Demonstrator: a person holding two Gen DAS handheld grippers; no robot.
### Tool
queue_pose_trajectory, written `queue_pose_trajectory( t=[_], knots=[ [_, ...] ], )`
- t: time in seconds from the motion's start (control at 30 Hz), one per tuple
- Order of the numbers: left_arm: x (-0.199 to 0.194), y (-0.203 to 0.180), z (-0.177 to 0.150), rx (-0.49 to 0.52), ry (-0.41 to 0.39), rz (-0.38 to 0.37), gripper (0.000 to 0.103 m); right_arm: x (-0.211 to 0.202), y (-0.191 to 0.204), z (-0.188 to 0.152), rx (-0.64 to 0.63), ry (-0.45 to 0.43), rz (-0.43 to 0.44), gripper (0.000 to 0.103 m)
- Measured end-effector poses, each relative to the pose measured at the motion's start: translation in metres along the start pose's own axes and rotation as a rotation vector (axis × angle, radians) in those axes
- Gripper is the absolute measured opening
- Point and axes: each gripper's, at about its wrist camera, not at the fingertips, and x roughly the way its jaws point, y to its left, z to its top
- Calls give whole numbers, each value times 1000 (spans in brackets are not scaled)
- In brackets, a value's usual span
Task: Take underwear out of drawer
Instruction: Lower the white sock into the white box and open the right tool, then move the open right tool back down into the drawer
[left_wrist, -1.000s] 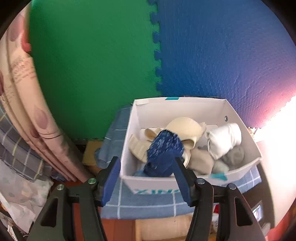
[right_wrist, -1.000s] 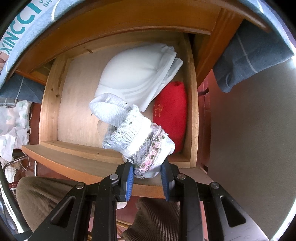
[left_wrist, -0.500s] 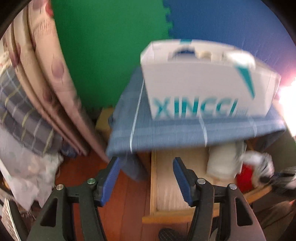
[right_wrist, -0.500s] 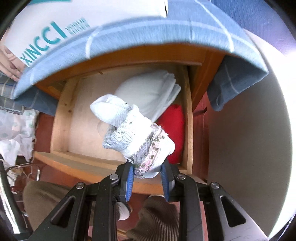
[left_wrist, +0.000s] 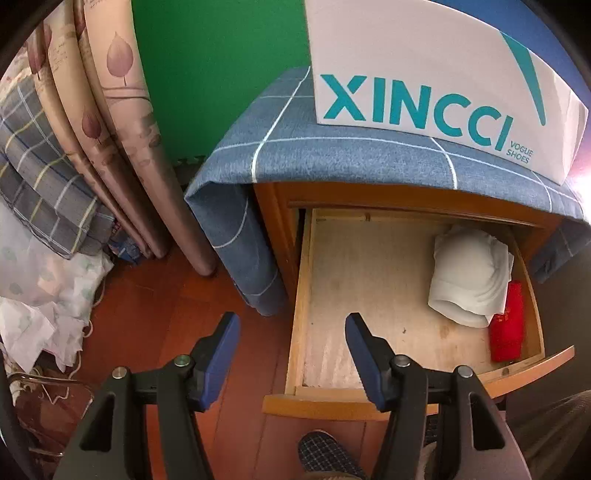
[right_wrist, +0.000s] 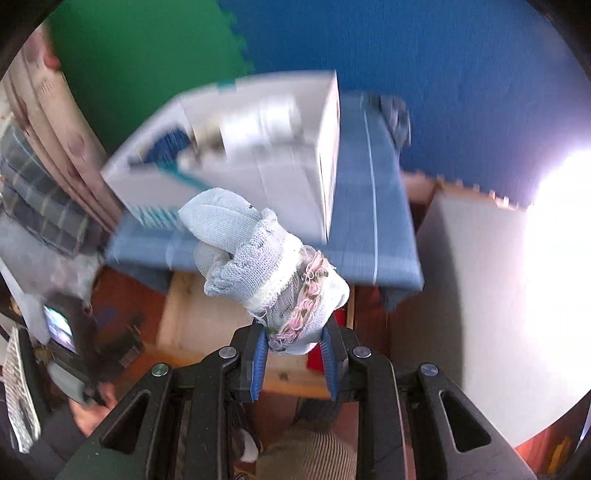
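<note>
The wooden drawer (left_wrist: 300, 295) stands pulled out under a cabinet draped with a blue checked cloth (left_wrist: 332, 155). In its right half lie a folded white garment (left_wrist: 467, 277) and a red bundle (left_wrist: 508, 325). My left gripper (left_wrist: 291, 325) hovers open over the drawer's left front corner, nothing between its blue pads. My right gripper (right_wrist: 293, 345) is shut on a rolled pale-blue lace underwear (right_wrist: 258, 258) with pink trim, lifted above the drawer (right_wrist: 207, 325) and level with the white box (right_wrist: 258, 158) on the cabinet top.
The white XINCCI shoe box (left_wrist: 424, 85) holds several rolled garments. Rolled patterned mats (left_wrist: 110, 129) and folded bedding (left_wrist: 44, 166) stand at the left on the red wooden floor (left_wrist: 166, 314). A person's slipper (left_wrist: 325, 458) and trouser leg (right_wrist: 306, 458) show below.
My left gripper dropped from above the box's open top, dark blue garment left in the box, to the drawer front. My right gripper rose out of the drawer with the lace underwear still clamped.
</note>
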Motion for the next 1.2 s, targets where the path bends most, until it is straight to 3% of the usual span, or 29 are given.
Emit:
queue_pose_trajectory(
  t=[0.17, 0.4, 0.6, 0.93, 1.07, 1.2],
  knots=[
    [4, 0, -2, -3, 9, 12, 61, -25, 20, 55, -40, -97, -19, 23],
    [13, 9, -5, -58, 48, 17, 61, 19, 59, 109, -75, -68, -31, 23],
    [19, 18, -6, -105, 76, 14, 61, 70, 85, 124, -102, 1, -41, 23],
    [23, 16, -6, -90, 91, 21, 61, 125, 96, 130, -107, 109, -60, 26],
    [22, 15, -6, -87, 92, 22, 61, 126, 95, 126, -88, 105, -42, 32],
    [22, 14, -7, -83, 90, 26, 61, 119, 91, 126, -54, 90, -11, 51]
  ],
)
